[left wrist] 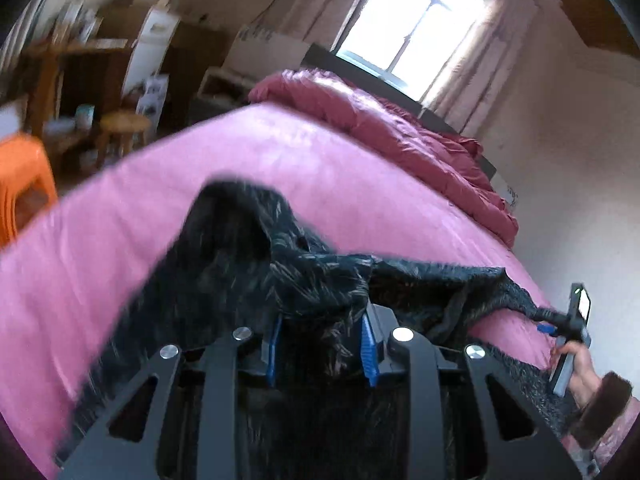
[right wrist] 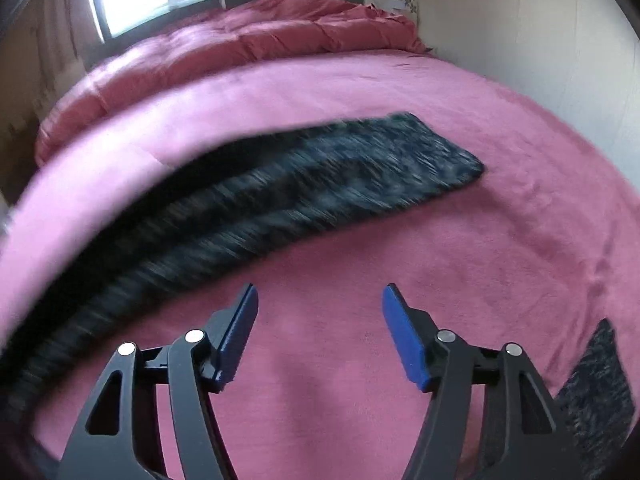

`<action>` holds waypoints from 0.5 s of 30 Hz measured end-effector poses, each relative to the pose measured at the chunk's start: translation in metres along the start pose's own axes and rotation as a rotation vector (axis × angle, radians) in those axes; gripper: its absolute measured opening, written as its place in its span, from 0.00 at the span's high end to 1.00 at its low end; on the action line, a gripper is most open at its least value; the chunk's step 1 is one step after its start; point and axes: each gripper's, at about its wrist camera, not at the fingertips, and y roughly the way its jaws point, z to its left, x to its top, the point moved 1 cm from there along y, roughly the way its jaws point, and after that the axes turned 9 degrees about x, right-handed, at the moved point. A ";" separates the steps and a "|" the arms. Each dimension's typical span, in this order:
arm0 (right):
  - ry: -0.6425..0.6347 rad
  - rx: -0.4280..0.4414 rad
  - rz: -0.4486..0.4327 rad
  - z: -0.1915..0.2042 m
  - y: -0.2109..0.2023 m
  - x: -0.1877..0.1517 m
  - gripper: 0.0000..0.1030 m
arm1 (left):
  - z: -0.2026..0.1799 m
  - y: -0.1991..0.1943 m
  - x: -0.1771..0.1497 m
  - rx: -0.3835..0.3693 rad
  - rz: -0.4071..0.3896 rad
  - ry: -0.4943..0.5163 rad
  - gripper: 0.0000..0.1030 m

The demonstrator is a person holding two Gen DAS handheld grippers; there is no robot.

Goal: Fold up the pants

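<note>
My left gripper [left wrist: 324, 344] clamped on bunched dark pants [left wrist: 248, 248] at lower centre, my right gripper [right wrist: 320, 336] spread wide and empty, pants leg [right wrist: 320, 184] stretched across frame above it on the pink bed [right wrist: 500, 240].

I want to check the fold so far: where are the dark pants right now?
The pants stretch across the pink sheet, their far end flat toward the wall; in the left wrist view, the left gripper holds their bunched near end.
</note>
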 end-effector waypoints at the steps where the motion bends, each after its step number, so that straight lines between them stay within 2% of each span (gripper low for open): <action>1: 0.016 0.029 -0.007 0.006 -0.005 0.005 0.38 | 0.004 0.003 -0.004 -0.003 0.009 -0.019 0.71; 4: 0.067 0.159 0.022 0.035 -0.006 0.029 0.38 | 0.012 0.006 -0.009 -0.027 0.009 -0.067 0.72; 8: 0.129 0.215 0.097 0.068 0.020 0.051 0.38 | 0.011 0.004 -0.012 -0.035 -0.007 -0.051 0.72; 12: 0.211 0.219 0.160 0.086 0.055 0.064 0.38 | 0.014 0.001 -0.016 -0.050 -0.018 -0.053 0.72; 15: 0.231 0.175 0.177 0.091 0.075 0.064 0.38 | 0.014 -0.001 -0.015 -0.062 -0.023 -0.038 0.72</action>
